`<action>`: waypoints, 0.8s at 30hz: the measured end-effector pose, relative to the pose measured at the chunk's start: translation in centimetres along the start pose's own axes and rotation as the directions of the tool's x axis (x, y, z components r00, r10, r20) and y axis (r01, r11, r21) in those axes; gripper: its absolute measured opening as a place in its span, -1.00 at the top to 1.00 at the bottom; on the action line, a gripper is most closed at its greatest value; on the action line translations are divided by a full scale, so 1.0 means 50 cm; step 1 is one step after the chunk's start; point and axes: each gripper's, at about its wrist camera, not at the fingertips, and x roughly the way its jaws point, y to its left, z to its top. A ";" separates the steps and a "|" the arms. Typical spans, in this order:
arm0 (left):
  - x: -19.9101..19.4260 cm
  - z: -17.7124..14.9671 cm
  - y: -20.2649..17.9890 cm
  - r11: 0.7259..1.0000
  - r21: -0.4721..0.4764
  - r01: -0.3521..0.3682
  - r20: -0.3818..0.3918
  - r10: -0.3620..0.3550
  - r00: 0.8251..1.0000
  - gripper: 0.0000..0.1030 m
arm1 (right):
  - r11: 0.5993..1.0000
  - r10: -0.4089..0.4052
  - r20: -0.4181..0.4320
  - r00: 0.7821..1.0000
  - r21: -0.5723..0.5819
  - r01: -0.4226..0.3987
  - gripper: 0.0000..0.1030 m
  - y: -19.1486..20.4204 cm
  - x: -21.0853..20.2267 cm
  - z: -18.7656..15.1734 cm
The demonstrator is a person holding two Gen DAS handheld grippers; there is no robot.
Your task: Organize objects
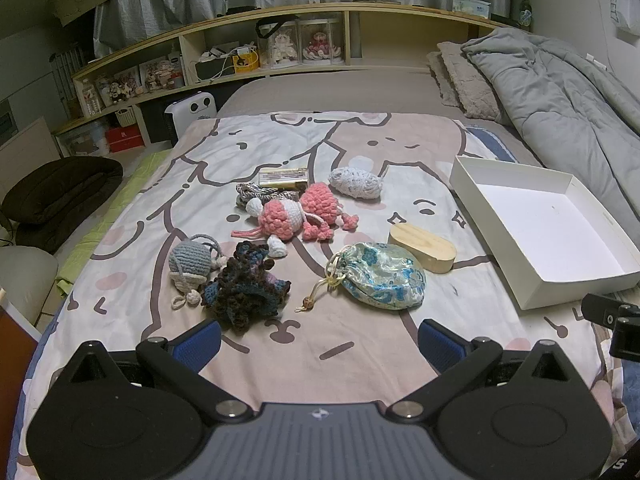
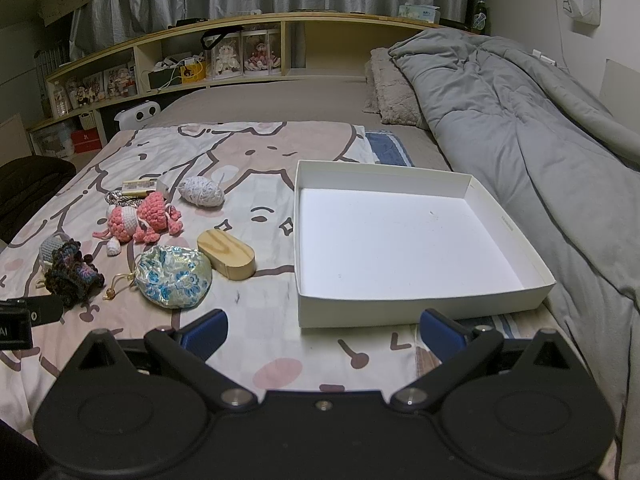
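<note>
Toys (image 1: 296, 216) and white box (image 2: 400, 312) lie beyond both empty, wide-open jaws.

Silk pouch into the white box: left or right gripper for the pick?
Left, probably. The silk pouch lies just ahead of the open left gripper; the right gripper, also open, faces the white box, with the pouch off to its side.
</note>
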 end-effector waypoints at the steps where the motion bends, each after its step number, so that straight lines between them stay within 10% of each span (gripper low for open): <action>1: 0.000 0.000 0.000 1.000 0.000 0.001 0.000 -0.001 1.000 -1.00 | 1.000 0.000 -0.001 1.000 0.000 0.000 -1.00 0.001 0.000 0.001; 24: 0.001 0.000 0.000 1.000 0.002 0.004 0.000 -0.004 1.000 -1.00 | 1.000 -0.002 -0.003 1.000 0.000 0.002 -1.00 0.003 0.000 0.000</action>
